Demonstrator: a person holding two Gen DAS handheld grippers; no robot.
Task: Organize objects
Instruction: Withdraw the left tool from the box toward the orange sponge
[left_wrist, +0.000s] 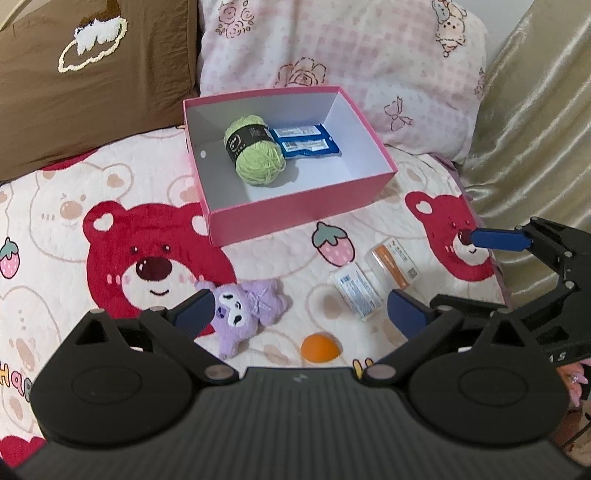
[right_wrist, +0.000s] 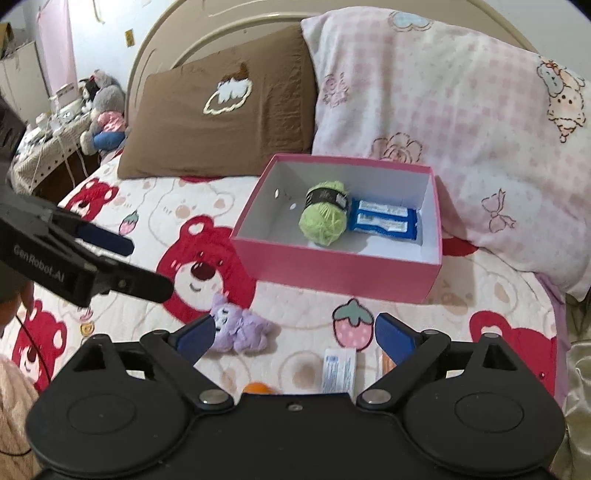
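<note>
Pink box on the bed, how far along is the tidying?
Done: the green yarn ball and blue packet lie in the pink box. In hand: nothing; both tools stand open and empty. Left on the blanket: purple plush, orange ball, white packet and orange-striped packet.

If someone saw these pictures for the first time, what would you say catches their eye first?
Most likely the pink box on the bear-print blanket, holding a green yarn ball beside a blue packet. Next, the loose things in front of it: a purple plush toy, an orange ball and two small packets. Both grippers stand open and empty.
</note>
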